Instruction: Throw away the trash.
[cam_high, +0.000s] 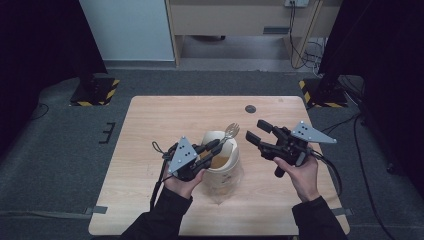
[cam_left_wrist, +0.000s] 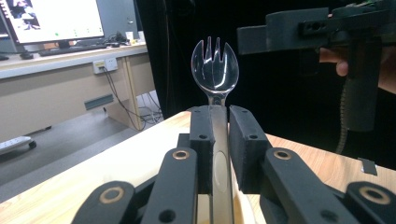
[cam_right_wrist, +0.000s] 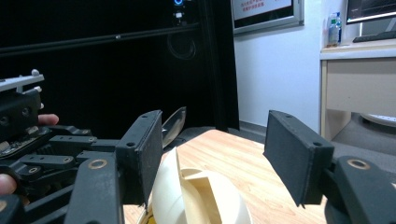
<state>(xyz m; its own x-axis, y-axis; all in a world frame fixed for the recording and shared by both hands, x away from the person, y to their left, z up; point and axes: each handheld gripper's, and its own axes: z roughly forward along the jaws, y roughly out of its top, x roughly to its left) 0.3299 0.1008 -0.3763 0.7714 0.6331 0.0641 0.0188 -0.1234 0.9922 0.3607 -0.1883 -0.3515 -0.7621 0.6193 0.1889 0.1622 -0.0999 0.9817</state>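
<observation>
Left gripper (cam_high: 214, 150): jaws pressed together on the handle of a clear plastic spork (cam_high: 230, 132), whose tined bowl projects just beyond the jaw tips, as seen also in the left gripper view (cam_left_wrist: 215, 65). Directly beneath these jaws stands a cream paper cup (cam_high: 222, 162) with an open flap, resting on the light wooden table (cam_high: 150, 125); the spork's handle crosses above the cup's rim. Right gripper (cam_high: 256, 133): jaws spread, nothing between the pads; it is held beside the cup, apart from it, its tips pointing toward the spork's bowl. In the right gripper view the cup (cam_right_wrist: 196, 200) lies low between the spread jaws, the spork (cam_right_wrist: 173, 125) just past the left one.
</observation>
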